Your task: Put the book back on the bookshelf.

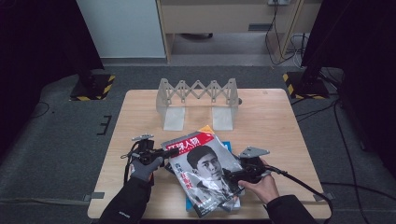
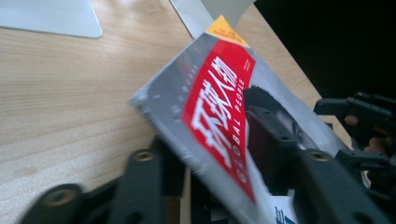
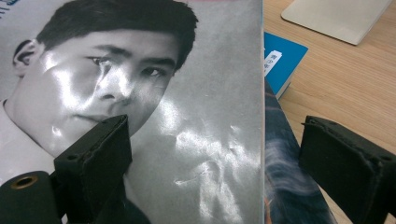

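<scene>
One glossy grey-and-red magazine (image 1: 204, 169) counted atop stack; one blue book (image 3: 280, 63) and one dark smoky-covered book (image 3: 282, 182) seen beneath. One translucent accordion-style plastic rack (image 1: 198, 100) counted. Two black two-jaw grippers counted: left (image 1: 169, 152), right (image 1: 232, 176).

In the high view the light falls from above on the table (image 1: 271, 121), which is bright, while the floor and the curtains at nine and three o'clock stay very dark, and the whole picture is soft with little fine detail. In the left gripper view the magazine (image 2: 219, 107) and the black jaws at six o'clock are smeared by blur, and the corner at two o'clock is almost black. The right gripper view is sharper, with strong white glare on the glossy cover (image 3: 201, 140) around the centre and toward six o'clock, and the jaws near the lens are slightly out of focus.
</scene>
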